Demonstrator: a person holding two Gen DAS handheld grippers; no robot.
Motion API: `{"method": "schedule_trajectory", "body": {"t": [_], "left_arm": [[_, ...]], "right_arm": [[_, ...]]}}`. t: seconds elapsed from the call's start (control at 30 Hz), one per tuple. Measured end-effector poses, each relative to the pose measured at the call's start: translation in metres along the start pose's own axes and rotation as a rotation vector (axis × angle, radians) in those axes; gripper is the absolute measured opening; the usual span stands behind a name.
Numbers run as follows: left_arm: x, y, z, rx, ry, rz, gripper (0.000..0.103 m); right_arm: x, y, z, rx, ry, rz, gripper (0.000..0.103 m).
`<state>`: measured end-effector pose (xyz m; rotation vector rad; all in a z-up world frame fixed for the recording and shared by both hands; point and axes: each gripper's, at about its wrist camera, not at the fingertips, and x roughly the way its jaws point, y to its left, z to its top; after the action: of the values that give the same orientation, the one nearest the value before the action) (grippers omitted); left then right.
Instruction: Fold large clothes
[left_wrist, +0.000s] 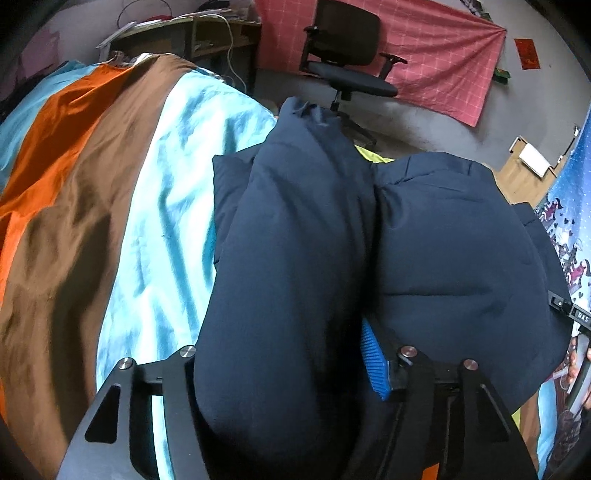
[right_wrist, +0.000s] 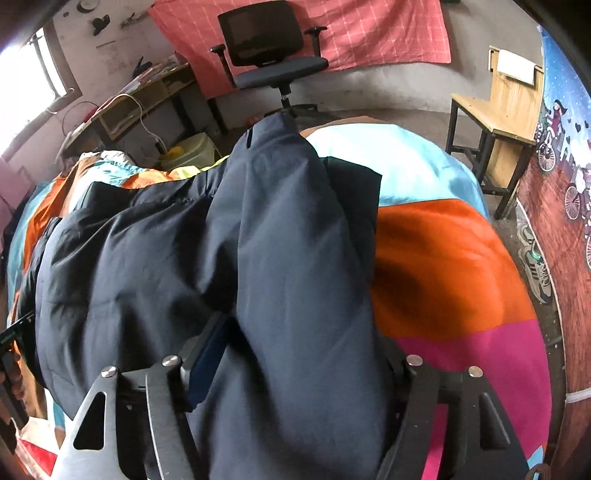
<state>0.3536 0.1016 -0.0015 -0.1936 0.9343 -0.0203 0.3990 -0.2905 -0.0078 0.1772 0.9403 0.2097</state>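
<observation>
A dark navy puffer jacket (left_wrist: 443, 251) lies on a bed covered by a striped bedspread (left_wrist: 122, 192). My left gripper (left_wrist: 291, 373) is shut on a thick fold of the jacket, likely a sleeve (left_wrist: 291, 258), which fills the space between the fingers; a blue ribbed pad (left_wrist: 375, 360) shows on the right finger. In the right wrist view, my right gripper (right_wrist: 291, 373) is shut on another thick fold of the jacket (right_wrist: 295, 266), with the jacket's body (right_wrist: 122, 258) bunched to the left. The fingertips of both are hidden by cloth.
The bedspread shows orange and pink bands (right_wrist: 443, 266) to the right. A black office chair (right_wrist: 273, 48) stands past the bed's far end before a pink wall cloth (left_wrist: 443, 55). A desk (right_wrist: 140, 99) is at far left, a wooden chair (right_wrist: 495, 110) at right. Sneakers (right_wrist: 535, 266) lie on the floor.
</observation>
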Motion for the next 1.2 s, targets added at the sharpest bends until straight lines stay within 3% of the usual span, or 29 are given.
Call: {"method": "schedule_trajectory", "body": {"t": [0.1, 0.17, 0.27, 0.4, 0.6, 0.83, 1.2], "left_arm": [[-0.005, -0.005, -0.003, -0.003, -0.002, 0.045, 0.062], [-0.009, -0.009, -0.004, 0.003, -0.009, 0.078, 0.063], [-0.021, -0.018, -0.005, 0.033, -0.06, 0.156, 0.084], [-0.044, -0.028, -0.007, 0.059, -0.146, 0.193, 0.088], [-0.068, -0.051, -0.012, 0.069, -0.228, 0.182, 0.098], [-0.087, -0.068, -0.014, 0.06, -0.294, 0.116, 0.101], [-0.119, -0.09, -0.045, 0.087, -0.409, 0.149, 0.101]], "right_arm": [[-0.005, 0.004, -0.002, -0.013, -0.027, -0.041, 0.085], [-0.011, 0.005, -0.003, -0.029, -0.056, -0.067, 0.085], [-0.02, 0.007, -0.006, -0.04, -0.081, -0.087, 0.088], [-0.031, 0.014, -0.009, -0.046, -0.115, -0.074, 0.091], [-0.057, 0.025, -0.015, -0.048, -0.225, -0.071, 0.103], [-0.089, 0.051, -0.028, -0.094, -0.352, -0.062, 0.103], [-0.117, 0.071, -0.063, -0.121, -0.432, -0.039, 0.103]]}}
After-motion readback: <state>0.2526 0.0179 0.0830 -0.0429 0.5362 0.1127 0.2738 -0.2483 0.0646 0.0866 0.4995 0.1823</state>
